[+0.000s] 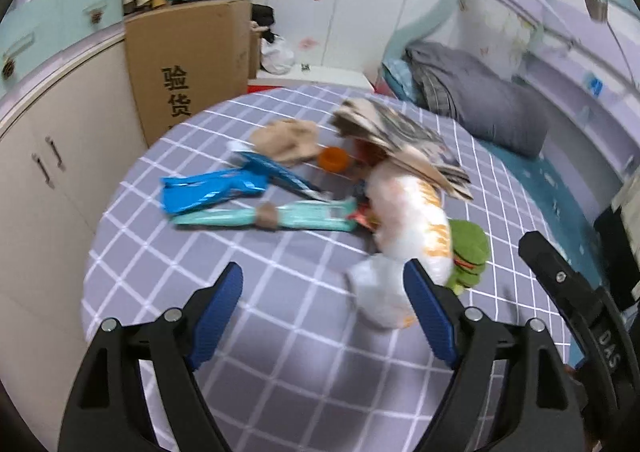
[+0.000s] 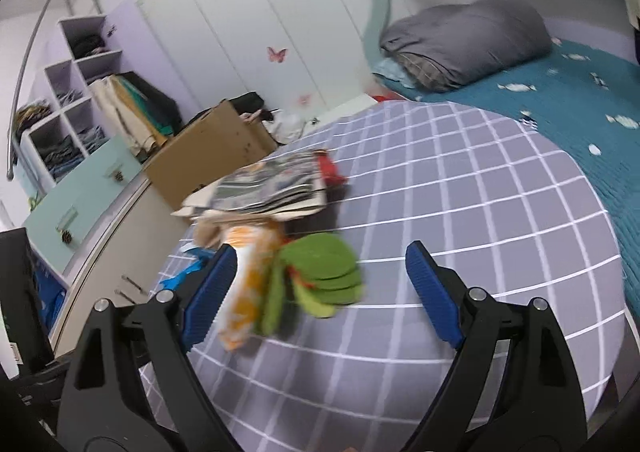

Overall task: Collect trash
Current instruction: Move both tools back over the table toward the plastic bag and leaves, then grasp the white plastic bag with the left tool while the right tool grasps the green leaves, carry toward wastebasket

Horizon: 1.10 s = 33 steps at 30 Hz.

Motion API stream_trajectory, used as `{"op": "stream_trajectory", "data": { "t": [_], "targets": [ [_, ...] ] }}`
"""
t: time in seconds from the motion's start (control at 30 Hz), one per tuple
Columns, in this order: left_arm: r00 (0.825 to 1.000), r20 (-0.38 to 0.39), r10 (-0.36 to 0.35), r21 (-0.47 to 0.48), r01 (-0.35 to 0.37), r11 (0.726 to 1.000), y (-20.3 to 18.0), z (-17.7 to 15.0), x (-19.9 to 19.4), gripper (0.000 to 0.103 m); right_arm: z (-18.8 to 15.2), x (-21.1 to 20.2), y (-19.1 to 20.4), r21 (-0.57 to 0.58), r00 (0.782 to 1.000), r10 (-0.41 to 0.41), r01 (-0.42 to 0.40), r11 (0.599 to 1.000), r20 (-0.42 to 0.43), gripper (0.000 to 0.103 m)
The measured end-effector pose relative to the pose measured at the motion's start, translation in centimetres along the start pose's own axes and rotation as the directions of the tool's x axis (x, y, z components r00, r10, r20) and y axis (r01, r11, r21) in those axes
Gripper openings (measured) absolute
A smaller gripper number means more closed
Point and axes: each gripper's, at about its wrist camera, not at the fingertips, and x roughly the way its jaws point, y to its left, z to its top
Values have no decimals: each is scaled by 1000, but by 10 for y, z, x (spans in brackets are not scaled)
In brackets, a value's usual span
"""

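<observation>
Trash [image 1: 260, 188] lies ahead-left of our left claw [image 1: 322, 308], wrappers' long axis crosswise; left claw nearer. Both claws, incl. right claw [image 2: 322, 288], released, empty.

You are working in a home bedroom: a bed with a teal quilt [image 2: 580, 92] and a rolled grey duvet [image 2: 468, 44] runs along one side of the round table with the checked cloth [image 2: 480, 192]. White wardrobe doors [image 2: 260, 12] carry butterfly stickers [image 2: 277, 53], open shelves [image 2: 68, 112] hold folded clothes, and a cardboard box [image 1: 188, 64] stands beside low cabinets.
</observation>
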Motion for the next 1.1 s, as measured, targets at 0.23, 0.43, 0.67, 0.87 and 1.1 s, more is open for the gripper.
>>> {"op": "stream_trajectory", "data": {
  "t": [0.23,0.43,0.67,0.87,1.1],
  "targets": [
    [1000,-22,-9,77,10,997,-37,6,22,80,4,6,-30,57,999,17,-15,998,-36,86],
    [998,-40,-42,128,47,991,-55,4,29,69,5,9,-34,78,999,26,-23,997,-42,87],
    [994,-41,-103,121,107,987,-52,2,26,20,5,7,-35,71,999,26,-23,997,-45,87],
    [994,59,-88,127,80,989,-28,-4,-13,14,5,17,-23,15,995,16,-15,1000,-99,88],
    [984,180,-7,53,-2,999,21,-8,-54,13,4,48,7,-121,974,-34,7,993,-224,88]
  ]
}}
